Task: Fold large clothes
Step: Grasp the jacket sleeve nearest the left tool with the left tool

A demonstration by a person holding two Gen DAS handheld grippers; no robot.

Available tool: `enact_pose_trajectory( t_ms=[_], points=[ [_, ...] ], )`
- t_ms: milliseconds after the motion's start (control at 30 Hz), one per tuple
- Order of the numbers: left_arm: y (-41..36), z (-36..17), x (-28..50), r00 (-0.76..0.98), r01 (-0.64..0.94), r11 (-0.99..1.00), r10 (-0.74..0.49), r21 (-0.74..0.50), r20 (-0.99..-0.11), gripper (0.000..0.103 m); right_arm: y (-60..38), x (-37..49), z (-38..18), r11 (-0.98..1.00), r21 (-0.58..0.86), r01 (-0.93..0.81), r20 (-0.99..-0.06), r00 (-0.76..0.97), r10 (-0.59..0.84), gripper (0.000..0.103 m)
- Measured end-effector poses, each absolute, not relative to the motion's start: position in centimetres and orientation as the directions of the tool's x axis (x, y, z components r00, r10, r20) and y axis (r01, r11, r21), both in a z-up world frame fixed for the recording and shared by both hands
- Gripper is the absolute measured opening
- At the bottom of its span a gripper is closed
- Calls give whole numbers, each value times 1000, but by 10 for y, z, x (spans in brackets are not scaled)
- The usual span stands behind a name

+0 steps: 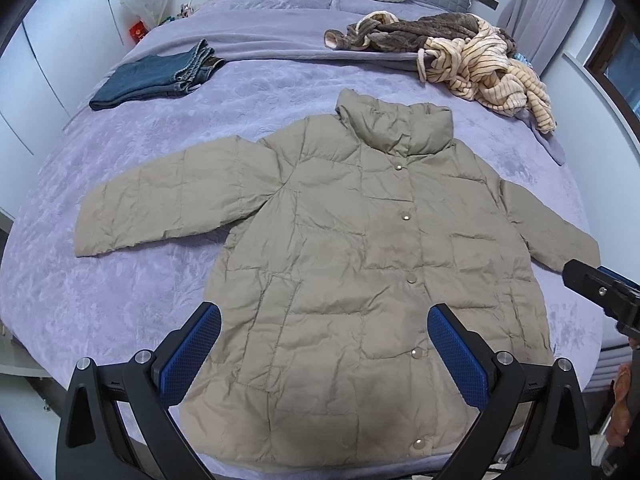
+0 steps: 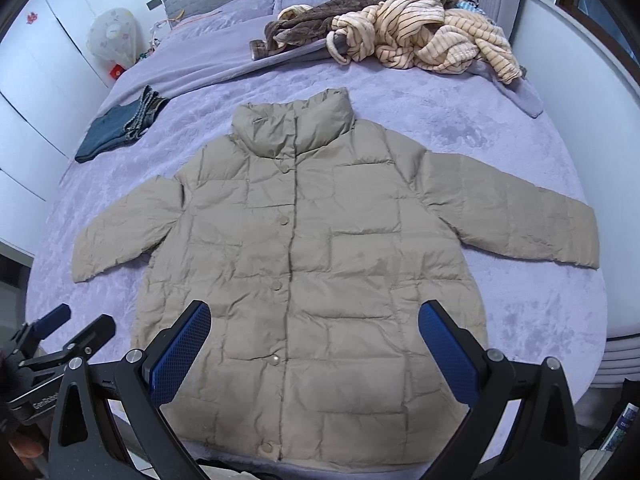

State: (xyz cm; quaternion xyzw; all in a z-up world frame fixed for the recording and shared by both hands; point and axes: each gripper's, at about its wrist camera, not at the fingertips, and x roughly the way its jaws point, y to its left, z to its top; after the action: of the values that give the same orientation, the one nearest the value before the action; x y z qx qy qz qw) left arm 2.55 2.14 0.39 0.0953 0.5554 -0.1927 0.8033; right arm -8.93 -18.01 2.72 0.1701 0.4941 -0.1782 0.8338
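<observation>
- The left gripper [image 1: 324, 348] hung above the hem of the jacket [image 1: 360, 260], its blue pads spread wide and holding nothing; the right gripper [image 2: 314, 346] hung likewise over the hem, fingers released and empty.
- The step in hand looked like the approach for a first fold. It would likely go best if each gripper took a sleeve near the cuff, pinching only the top layers, and carried it flat across the chest, one side then the other, keeping the padding from bunching.
- The jacket lay front up and spread flat on the purple bed cover [image 1: 120, 300], hem nearest the cameras, collar farthest, both sleeves angled outward.
- It was a tan quilted puffer, snapped shut down the front, with a stand-up collar and crinkled, slippery-looking fabric that would probably spring back unless pressed.
- Beyond it, well apart, lay folded jeans [image 1: 156, 76] at one side and a heap of striped and brown clothes [image 1: 460, 56] near the pillows.
</observation>
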Motion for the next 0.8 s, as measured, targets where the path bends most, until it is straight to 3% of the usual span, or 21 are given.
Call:
enact_pose_trajectory(
  t_ms=[200, 333, 467, 633, 800],
  points=[
    [74, -46, 82, 288, 295, 952, -174, -85, -942, 103, -155, -51, 0, 899, 212, 384, -891, 453, 17, 103],
    [129, -92, 126, 243, 148, 958, -275, -245, -930, 103, -121, -17, -33, 917, 249, 312, -922, 366, 125, 103],
    [180, -143, 171, 249, -14, 902, -415, -431, -875, 103, -98, 4, -64, 925, 229, 303, -942, 309, 132, 103],
    [229, -207, 224, 276, -194, 801, -509, -566, -815, 103, -89, 23, -104, 922, 209, 326, -962, 237, 135, 103],
    [262, -237, 273, 346, -260, 802, -443, -539, -827, 103, -90, 42, -125, 906, 219, 363, -963, 232, 141, 103]
  ],
)
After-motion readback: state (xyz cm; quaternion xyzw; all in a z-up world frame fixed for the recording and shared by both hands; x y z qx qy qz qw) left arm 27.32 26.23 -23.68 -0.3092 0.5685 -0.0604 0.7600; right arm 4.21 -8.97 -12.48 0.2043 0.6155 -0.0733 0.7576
